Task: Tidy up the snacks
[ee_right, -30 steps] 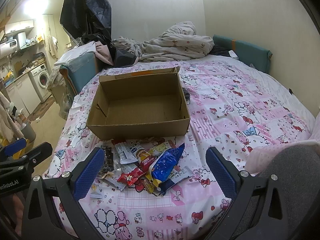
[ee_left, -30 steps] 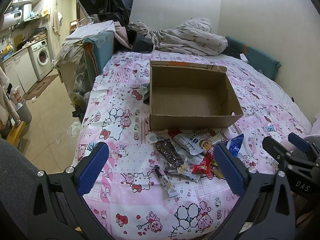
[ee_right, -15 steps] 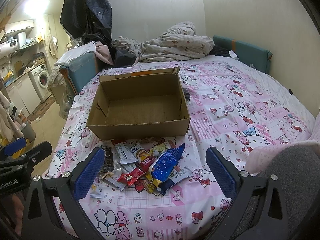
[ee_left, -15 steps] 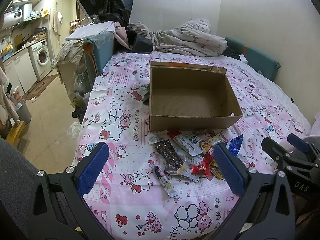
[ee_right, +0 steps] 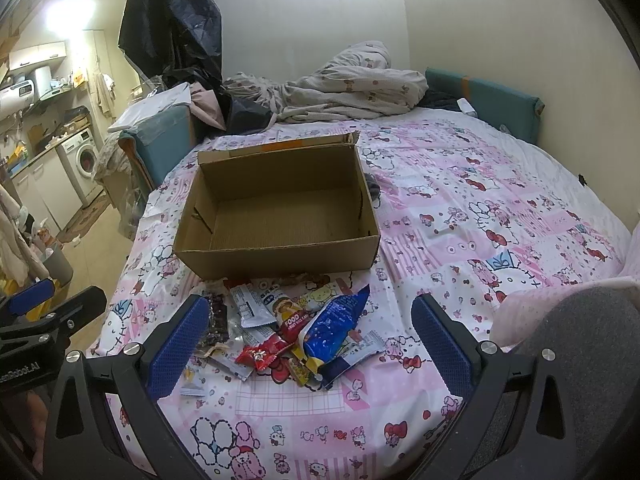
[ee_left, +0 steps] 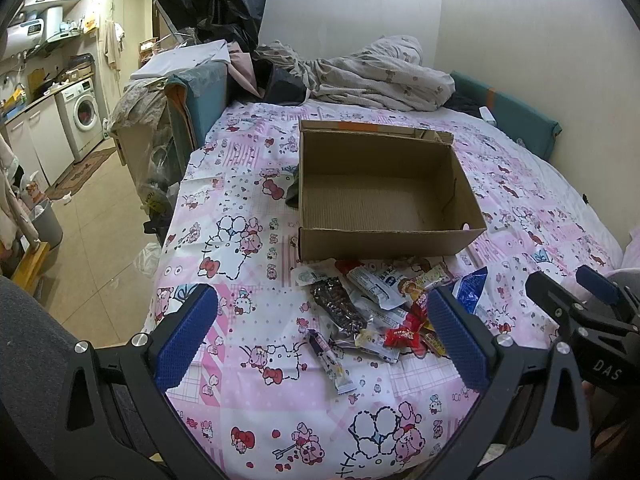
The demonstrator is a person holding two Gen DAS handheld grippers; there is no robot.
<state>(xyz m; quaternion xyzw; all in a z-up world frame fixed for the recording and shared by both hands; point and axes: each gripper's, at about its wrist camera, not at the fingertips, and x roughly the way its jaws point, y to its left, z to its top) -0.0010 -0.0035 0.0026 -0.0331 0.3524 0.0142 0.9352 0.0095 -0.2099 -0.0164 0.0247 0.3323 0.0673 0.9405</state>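
**Both grippers wait over the snack pile, box empty**

The left gripper (ee_left: 320, 334) hovers low over the near edge of the bed (ee_left: 240, 420), its blue pads spread wide and holding nothing. That wide stance frames the left part of the pile, where a slim wrapped bar (ee_left: 331, 362) lies a little apart from the rest and a dark, clear-wrapped snack (ee_left: 338, 306) lies just beyond it; either looks an easy first pick for this side.

In the middle, the snacks (ee_right: 288, 332) lie in a loose overlapping heap on the sheet, just in front of the box (ee_right: 280, 256). The box sits open-topped with its long wall toward the grippers and nothing inside, so no sorting has begun, by my reading. Its nearness to the heap keeps each carry short.

To the right, the right gripper (ee_right: 310, 344) hangs over the same heap, fingers likewise parted and empty. A blue bag (ee_right: 334, 330) and a red packet (ee_right: 262, 354) lie between its pads, on top of flatter packets. The bag is crinkly and puffed, so it may slip or drag neighbours when pinched.
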